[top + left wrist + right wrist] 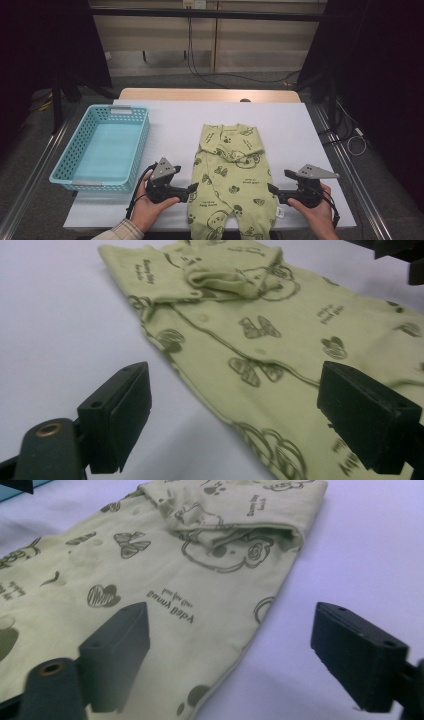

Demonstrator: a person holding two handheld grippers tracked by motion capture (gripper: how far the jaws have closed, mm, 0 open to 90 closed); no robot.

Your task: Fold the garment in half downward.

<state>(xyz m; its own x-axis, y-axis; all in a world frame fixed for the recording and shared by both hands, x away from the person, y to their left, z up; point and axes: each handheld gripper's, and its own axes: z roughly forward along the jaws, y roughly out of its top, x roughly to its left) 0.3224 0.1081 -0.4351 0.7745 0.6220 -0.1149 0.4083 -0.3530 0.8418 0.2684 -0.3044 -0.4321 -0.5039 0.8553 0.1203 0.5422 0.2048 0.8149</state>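
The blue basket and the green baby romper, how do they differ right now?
The blue basket is rigid, latticed plastic standing empty at the table's left; the green baby romper is soft printed cloth lying flat in the middle, sleeves folded in. The basket sits wholly on the white tabletop; the romper's legs reach its near edge. Neither is gripped.

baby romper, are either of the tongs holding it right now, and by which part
Nothing is held. Left tongs and right tongs stand open beside the romper, one at each side edge, pads off the cloth.
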